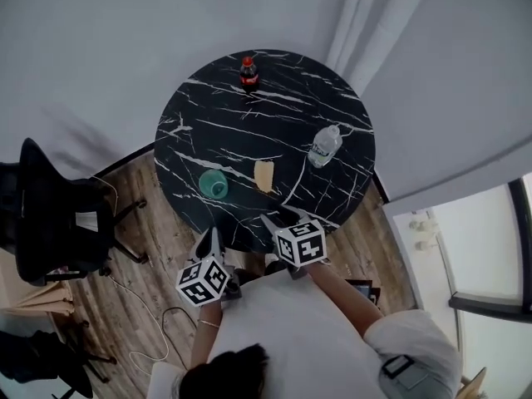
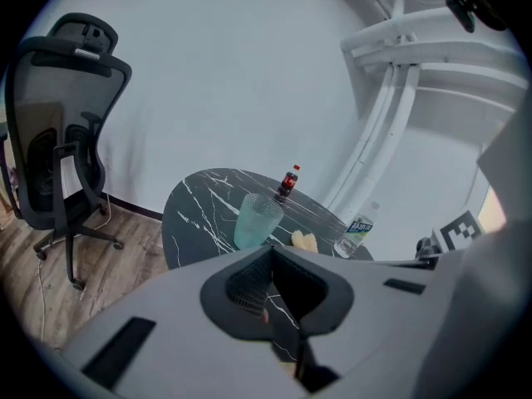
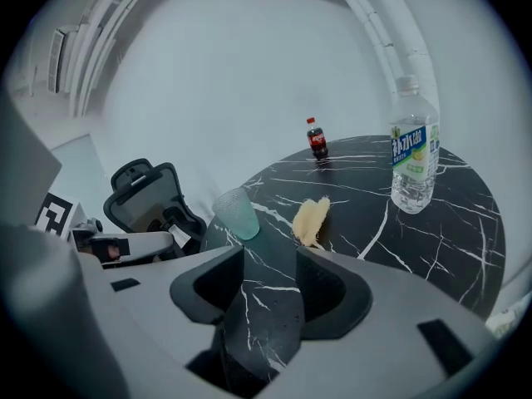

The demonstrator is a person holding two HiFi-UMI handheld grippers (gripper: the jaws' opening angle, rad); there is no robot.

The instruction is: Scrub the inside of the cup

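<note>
A translucent green cup (image 1: 214, 184) stands upright on the black marble worktop (image 1: 249, 127), near a yellow sponge (image 1: 264, 175). The left gripper (image 1: 210, 239) has its jaws closed and empty. The right gripper (image 1: 278, 221) has its jaws open and empty. The water bottle (image 1: 324, 145) has a label whose writing is unreadable.

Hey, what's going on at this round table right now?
A person is at the black marble table with a gripper in each hand, both near its front edge and holding nothing. The left gripper is shut and the right gripper is open. The green cup and yellow sponge sit untouched ahead of them, with a water bottle and cola bottle farther back. Scrubbing has not begun.
</note>
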